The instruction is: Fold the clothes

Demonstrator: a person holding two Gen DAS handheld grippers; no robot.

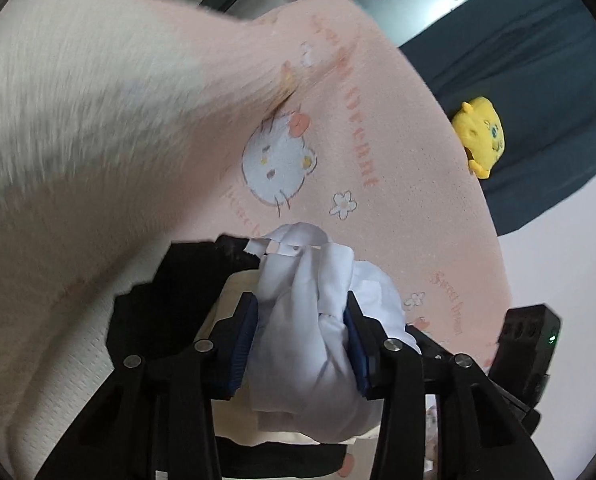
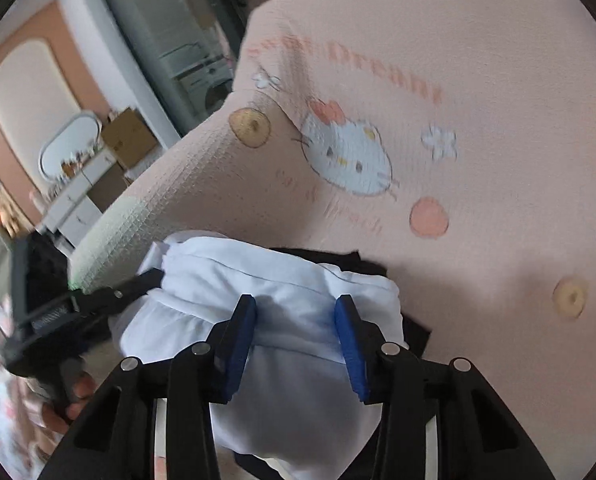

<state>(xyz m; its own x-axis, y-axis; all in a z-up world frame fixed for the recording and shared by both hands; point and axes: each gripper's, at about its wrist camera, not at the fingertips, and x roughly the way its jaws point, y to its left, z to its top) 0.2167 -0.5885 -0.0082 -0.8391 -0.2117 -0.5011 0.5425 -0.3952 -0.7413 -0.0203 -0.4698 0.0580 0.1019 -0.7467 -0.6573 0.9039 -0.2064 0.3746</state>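
Bedroom backdrop, blurred; pink bedspread (image 2: 478, 160) with cartoon cat print fills most of both wrist views, dresser (image 2: 78, 196) with oval mirror far off at left of right wrist view; yellow plush toy (image 1: 480, 140) sits at the bedspread's far right edge beside a dark pillow (image 1: 538, 100); fuzzy cream fabric (image 1: 78, 120) sweeps across the left of left wrist view, motion-blurred, cannot tell what it is.

White garment (image 2: 266, 300) is bunched and held up off the bedspread between both tools; left gripper (image 1: 300, 336) is clamped on a gathered wad of it, blue pads pressed into cloth both sides; right gripper (image 2: 294, 340) likewise has cloth filling the gap between its pads, looks pinched on the garment though the pads sit fairly wide, bulk of fabric between; left gripper's body shows at the left of the right wrist view, a hand (image 2: 74, 396) on its handle, so the two tools are close together, side by side.

Key relation: garment hangs straight ahead of and below both pairs of fingers, its long axis running roughly across from one gripper to the other; neither arm clearly nearer; bedspread lies beyond and under. Whether it is being lifted to spread or carried bunched, cannot tell; no neat fold visible in it now.
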